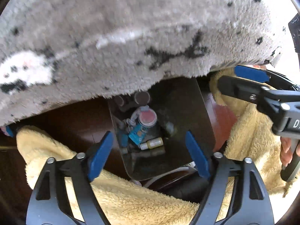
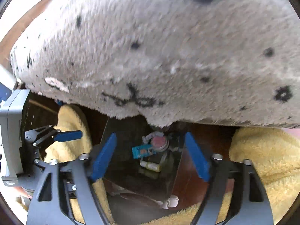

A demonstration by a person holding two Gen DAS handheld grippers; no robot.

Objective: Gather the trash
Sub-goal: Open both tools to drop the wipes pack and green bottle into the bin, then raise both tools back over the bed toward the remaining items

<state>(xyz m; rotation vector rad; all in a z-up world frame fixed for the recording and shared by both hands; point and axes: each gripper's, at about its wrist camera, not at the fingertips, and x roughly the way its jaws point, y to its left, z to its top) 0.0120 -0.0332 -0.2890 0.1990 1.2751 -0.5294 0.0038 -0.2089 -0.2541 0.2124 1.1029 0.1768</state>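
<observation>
Drop step judged done: both grippers, left (image 1: 149,154) & right (image 2: 150,156), seen wide open, empty, over bin (image 1: 204,116) w/ trash inside; more trash is to be sought next.

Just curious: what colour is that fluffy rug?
Pale grey rug with scattered black marks and white patches; clearest in the right wrist view.

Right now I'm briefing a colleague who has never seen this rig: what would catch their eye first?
The shaggy grey rug with black specks fills the upper half of both views. Below its edge sits a dark bin holding trash: a round pink-topped container, a blue carton and a small yellow bottle. The left gripper and right gripper, blue-padded, stand open above it, flanked by fluffy yellow fabric.
</observation>
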